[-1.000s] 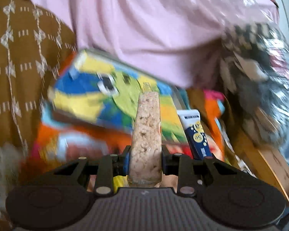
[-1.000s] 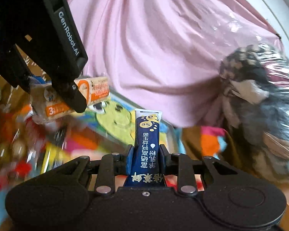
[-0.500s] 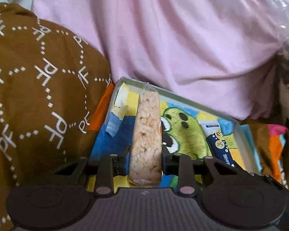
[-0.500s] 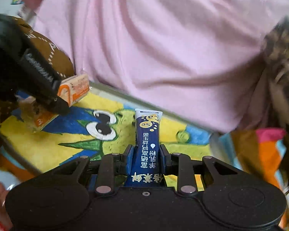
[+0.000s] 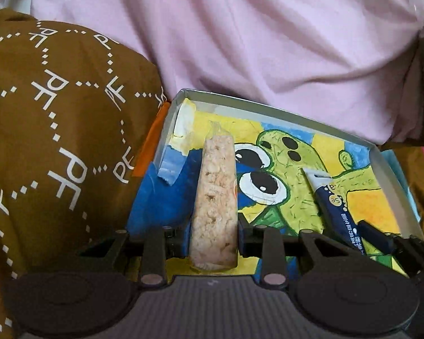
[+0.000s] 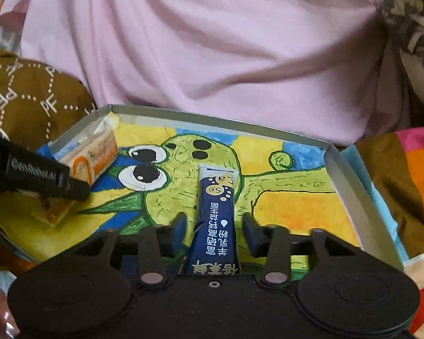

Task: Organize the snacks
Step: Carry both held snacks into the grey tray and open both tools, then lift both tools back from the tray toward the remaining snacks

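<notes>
Right gripper [image 6: 214, 227] has just been opening, its jaws clear of the blue sachet [image 6: 216, 217] lying in the painted tray [image 6: 350, 175]; left gripper [image 5: 213, 234] clamps the rice bar [image 5: 215, 197] over that tray; advisable: lower, release, withdraw straight.

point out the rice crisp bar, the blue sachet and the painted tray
rice crisp bar [image 5: 214, 197]: left wrist view, middle of the clear-wrapped bar.
blue sachet [image 6: 220, 220]: right wrist view, printed face of the stick, mid-length.
painted tray [image 6: 212, 117]: right wrist view, grey far rim.
</notes>
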